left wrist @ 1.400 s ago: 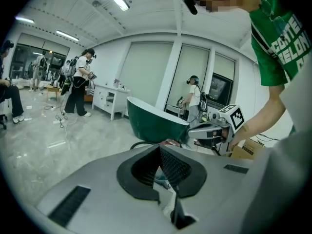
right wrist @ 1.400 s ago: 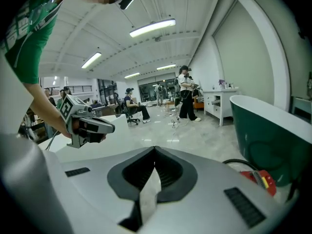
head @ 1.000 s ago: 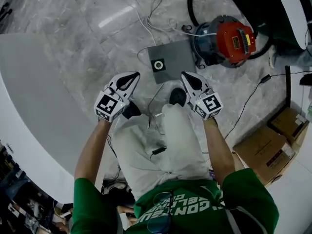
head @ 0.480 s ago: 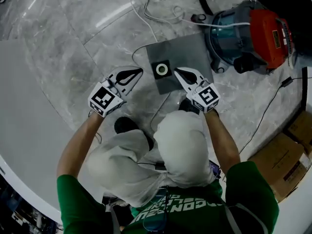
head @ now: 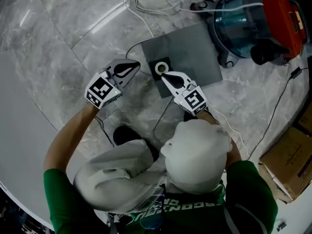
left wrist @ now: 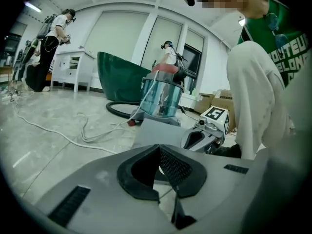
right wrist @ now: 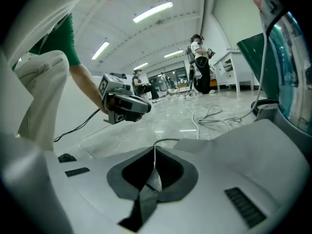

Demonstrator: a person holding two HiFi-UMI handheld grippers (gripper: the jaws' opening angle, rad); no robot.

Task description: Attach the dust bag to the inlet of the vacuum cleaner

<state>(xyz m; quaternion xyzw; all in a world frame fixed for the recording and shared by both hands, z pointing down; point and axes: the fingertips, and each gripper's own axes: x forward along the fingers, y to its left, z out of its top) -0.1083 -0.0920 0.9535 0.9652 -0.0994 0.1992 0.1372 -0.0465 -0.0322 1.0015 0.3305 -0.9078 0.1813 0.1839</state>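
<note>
At 9 o'clock of the dust bag [head: 191, 50]: left gripper [head: 138, 65], clenched on nothing, just beside its edge. Nearer: right gripper [head: 164, 75], also closed and empty, tips at the collar ring [head: 159, 66]. Bag flat on floor, long axis toward vacuum cleaner [head: 253, 23] at 2 o'clock.

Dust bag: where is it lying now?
In the head view the dust bag lies flat on the floor, upper centre, just left of the vacuum cleaner, its ringed collar end beside the right gripper.
</note>
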